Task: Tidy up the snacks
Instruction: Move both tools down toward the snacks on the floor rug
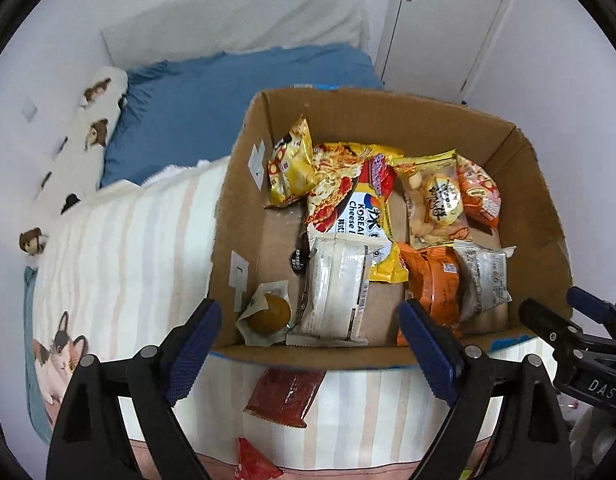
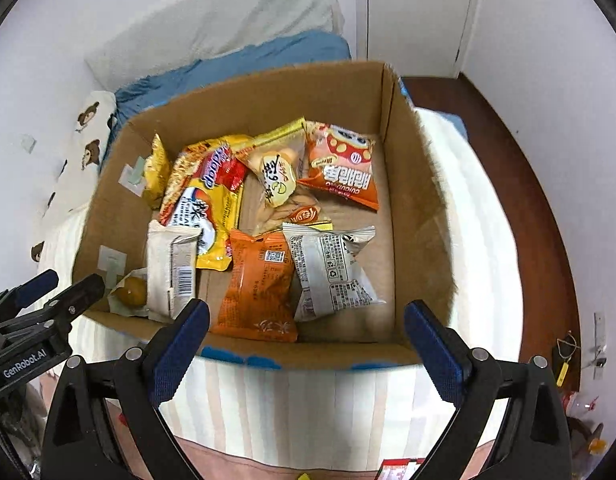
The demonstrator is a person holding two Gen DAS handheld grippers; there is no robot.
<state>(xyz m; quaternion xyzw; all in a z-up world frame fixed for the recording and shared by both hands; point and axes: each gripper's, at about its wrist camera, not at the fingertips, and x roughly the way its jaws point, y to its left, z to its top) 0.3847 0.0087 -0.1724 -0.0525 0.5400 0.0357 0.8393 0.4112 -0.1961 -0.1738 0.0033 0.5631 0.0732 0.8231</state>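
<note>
A cardboard box [image 1: 244, 184] stands on the bed and holds several snack packets: a yellow noodle pack [image 1: 359, 208], an orange packet [image 1: 435, 284], white packets [image 1: 335, 292] and a round yellow pastry [image 1: 268, 308]. The box also shows in the right wrist view [image 2: 411, 200], with the orange packet [image 2: 256, 288] and a grey-white packet [image 2: 331, 272]. My left gripper [image 1: 308, 344] is open and empty above the box's near edge. My right gripper [image 2: 308, 340] is open and empty, also at the near edge. A dark red packet [image 1: 286, 396] lies on the blanket below the box.
A striped blanket [image 1: 128, 248] covers the bed, with a blue sheet [image 1: 228, 96] behind. A small red packet [image 1: 252, 460] lies at the bottom edge. The right gripper shows at the left wrist view's right side [image 1: 567, 316]. A white door [image 1: 447, 20] stands behind.
</note>
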